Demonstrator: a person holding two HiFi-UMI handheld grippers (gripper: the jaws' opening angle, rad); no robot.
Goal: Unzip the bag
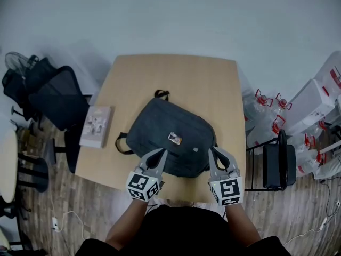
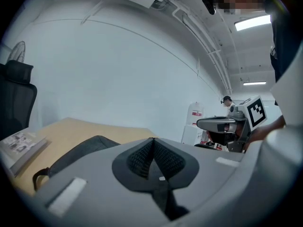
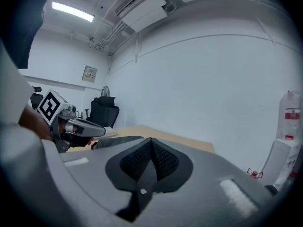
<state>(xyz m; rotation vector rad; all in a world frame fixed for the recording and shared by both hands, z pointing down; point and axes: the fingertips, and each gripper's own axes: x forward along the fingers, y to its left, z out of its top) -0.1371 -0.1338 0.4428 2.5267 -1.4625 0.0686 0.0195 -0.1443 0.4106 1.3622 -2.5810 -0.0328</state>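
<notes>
I am holding my left gripper (image 1: 161, 153) with its jaws pressed together on nothing, its tips at the near edge of the dark grey fabric backpack (image 1: 170, 135). My right gripper (image 1: 214, 151), likewise closed and empty, is pointing at the backpack's near right corner. The backpack is lying flat in the middle of the light wooden desk (image 1: 176, 73), with a pale flat book (image 1: 96, 126) lying near its left side.

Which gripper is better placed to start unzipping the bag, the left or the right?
Right, tentatively. Both are shut and empty at the near edge of the bag, but the right gripper is nearer a small pale tab that may be the pull. The left gripper could steady the bag.
</notes>
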